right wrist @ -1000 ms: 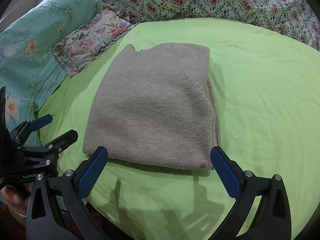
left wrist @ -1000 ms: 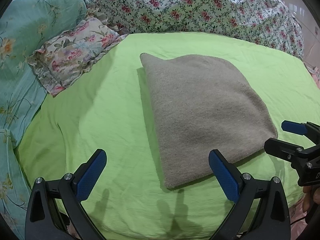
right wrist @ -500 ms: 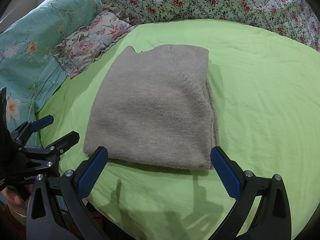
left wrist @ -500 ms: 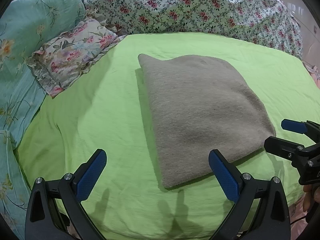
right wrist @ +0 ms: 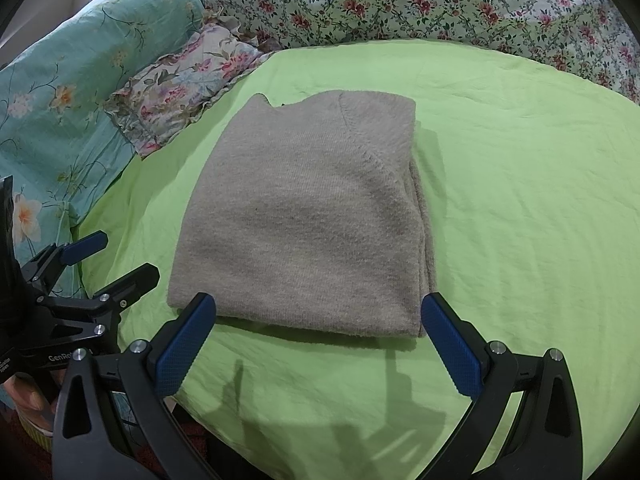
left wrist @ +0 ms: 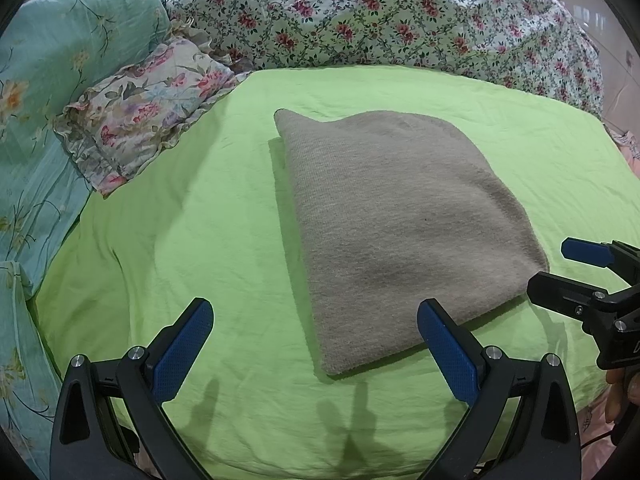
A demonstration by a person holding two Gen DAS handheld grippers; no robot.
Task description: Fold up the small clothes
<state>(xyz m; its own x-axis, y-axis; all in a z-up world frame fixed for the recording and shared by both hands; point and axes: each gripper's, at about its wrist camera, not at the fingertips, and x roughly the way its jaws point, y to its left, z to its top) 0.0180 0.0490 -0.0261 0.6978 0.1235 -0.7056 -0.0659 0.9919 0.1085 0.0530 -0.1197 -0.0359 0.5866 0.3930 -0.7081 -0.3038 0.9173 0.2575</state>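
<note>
Grey knit garment [left wrist: 404,220] is lying folded into a compact block in the middle of the green sheet [left wrist: 200,208] on the bed, flat and square-ish, stacked layer edges showing down its right side in the right wrist view. It's sitting well clear of the floral pillow [left wrist: 140,128] and the flowered quilt [left wrist: 380,12], likely so both sides are reachable.

Left gripper [left wrist: 316,346] is hanging spread wide and empty, just short of the garment's near-left corner; its right pad is overlapping the near edge in view, but contact is hard to judge through the fisheye. Right gripper [right wrist: 320,342] is likewise splayed and holding nothing, straddling the near edge, one pad at each near corner.

Both are hovering low at the near hem, side by side: reads as either lining up for one more fold away from the person, or the fold being done. Knit is looking thick and soft, so a pinch would need to catch all the layers or the stack will be shearing apart.
</note>
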